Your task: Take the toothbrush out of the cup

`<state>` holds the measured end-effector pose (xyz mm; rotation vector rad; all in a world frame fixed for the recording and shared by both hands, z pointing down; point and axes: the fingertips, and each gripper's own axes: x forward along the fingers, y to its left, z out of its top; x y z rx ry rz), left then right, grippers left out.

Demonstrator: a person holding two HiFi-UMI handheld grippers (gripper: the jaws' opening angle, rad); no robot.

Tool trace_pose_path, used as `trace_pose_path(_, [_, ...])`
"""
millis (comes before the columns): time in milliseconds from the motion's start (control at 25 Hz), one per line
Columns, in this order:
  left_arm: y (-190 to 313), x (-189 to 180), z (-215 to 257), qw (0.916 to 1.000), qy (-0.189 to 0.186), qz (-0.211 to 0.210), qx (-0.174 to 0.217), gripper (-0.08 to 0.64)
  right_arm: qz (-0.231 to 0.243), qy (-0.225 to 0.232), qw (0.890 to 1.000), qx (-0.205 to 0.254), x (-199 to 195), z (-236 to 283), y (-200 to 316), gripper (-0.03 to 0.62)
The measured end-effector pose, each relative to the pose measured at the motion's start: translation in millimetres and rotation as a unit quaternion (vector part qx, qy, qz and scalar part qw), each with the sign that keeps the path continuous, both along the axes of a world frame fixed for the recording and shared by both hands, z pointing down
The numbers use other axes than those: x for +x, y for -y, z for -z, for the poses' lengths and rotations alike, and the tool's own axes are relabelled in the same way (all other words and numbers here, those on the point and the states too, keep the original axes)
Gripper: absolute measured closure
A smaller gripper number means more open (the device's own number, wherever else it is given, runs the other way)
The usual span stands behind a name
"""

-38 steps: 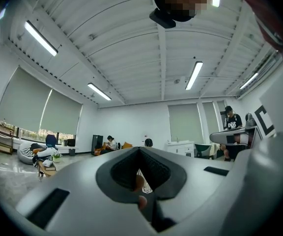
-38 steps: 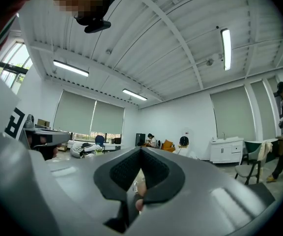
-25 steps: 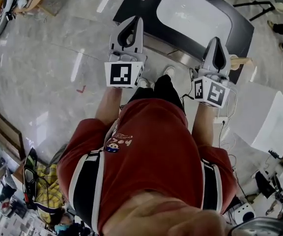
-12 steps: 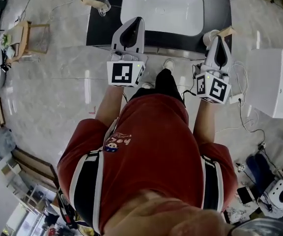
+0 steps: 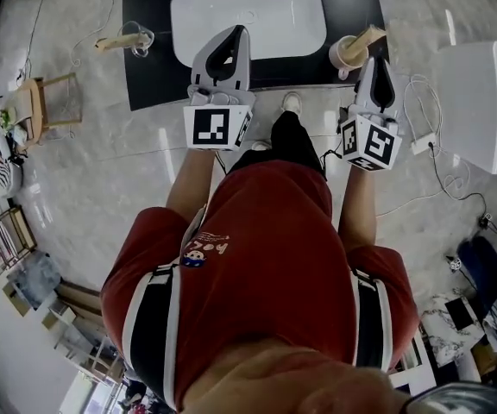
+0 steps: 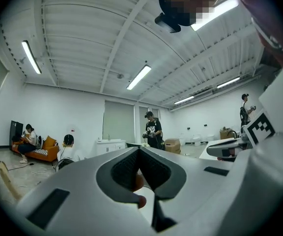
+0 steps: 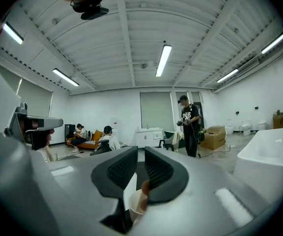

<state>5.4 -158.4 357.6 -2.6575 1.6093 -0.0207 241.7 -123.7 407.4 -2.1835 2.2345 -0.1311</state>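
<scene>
A pale cup (image 5: 346, 53) stands on the black counter (image 5: 149, 80) to the right of the basin, and a wooden-handled toothbrush (image 5: 368, 35) leans out of it. My right gripper (image 5: 380, 60) points level at that cup, its tips just short of it. Its jaws are opening with nothing pressed between them. In the right gripper view (image 7: 140, 154) the cup (image 7: 135, 208) shows low in the gap. My left gripper (image 5: 235, 31) is shut and empty over the counter's front edge, before the basin. Its pads meet in the left gripper view (image 6: 139, 154).
A white basin (image 5: 248, 11) is set in the counter. A clear glass (image 5: 138, 40) with a wooden-handled item stands at the counter's left end. A white fixture (image 5: 481, 93) and cables (image 5: 430, 145) are on the floor at right. People (image 7: 188, 124) stand and sit across the room.
The person has turned toward the counter. The basin and the cup have slid left and nearer in the head view, and both grippers now reach the counter's front edge.
</scene>
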Motion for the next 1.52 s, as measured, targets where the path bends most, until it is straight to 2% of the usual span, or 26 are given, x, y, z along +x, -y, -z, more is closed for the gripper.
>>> trace_pose_path(120, [11.2, 11.5, -7.4, 0.9999, 0.007, -0.005, -0.010, 0.555, -0.002, 0.001, 1.000, -0.022, 6.4, -19.3, 11.9, 0.529])
trace_pose_path(280, [24.8, 22.3, -19.6, 0.9995, 0.016, -0.007, -0.024, 0.555, 0.007, 0.010, 0.998, -0.069, 11.0, -51.6, 28.8, 0.480])
trace_pose_path(480, [37.8, 27.7, -36.1, 0.9988, 0.024, -0.007, -0.043, 0.555, 0.004, 0.003, 0.993, -0.115, 12.5, -82.0, 43.4, 0.469])
trace_pose_path(720, [48.8, 34.2, -47.1, 0.9980, 0.026, -0.007, -0.058, 0.555, 0.004, 0.001, 0.990, -0.141, 16.9, -95.9, 53.8, 0.469])
trace_pose_path(760, [50.9, 35.0, -48.1, 0.9979, 0.026, -0.007, -0.059, 0.555, 0.004, -0.001, 0.990, -0.143, 17.2, -97.1, 54.9, 0.471])
trace_pose_path(840, [55.2, 37.5, -48.4, 0.9977, 0.027, -0.007, -0.061, 0.555, -0.001, -0.003, 0.990, -0.142, 19.5, -96.4, 57.2, 0.530])
trace_pose_path(920, [59.4, 41.4, -47.4, 0.9977, 0.027, -0.008, -0.062, 0.555, 0.001, -0.003, 0.990, -0.141, 20.8, -94.2, 59.0, 0.546])
trace_pose_path(1320, [83.0, 52.5, -38.2, 0.9976, 0.034, -0.007, -0.060, 0.555, 0.034, -0.002, 0.993, -0.116, 15.5, -65.1, 75.5, 0.558])
trace_pose_path(1520, [98.2, 55.5, -27.4, 0.9985, 0.032, -0.004, -0.044, 0.555, 0.045, 0.007, 0.994, -0.095, 20.3, -41.1, 90.4, 0.560])
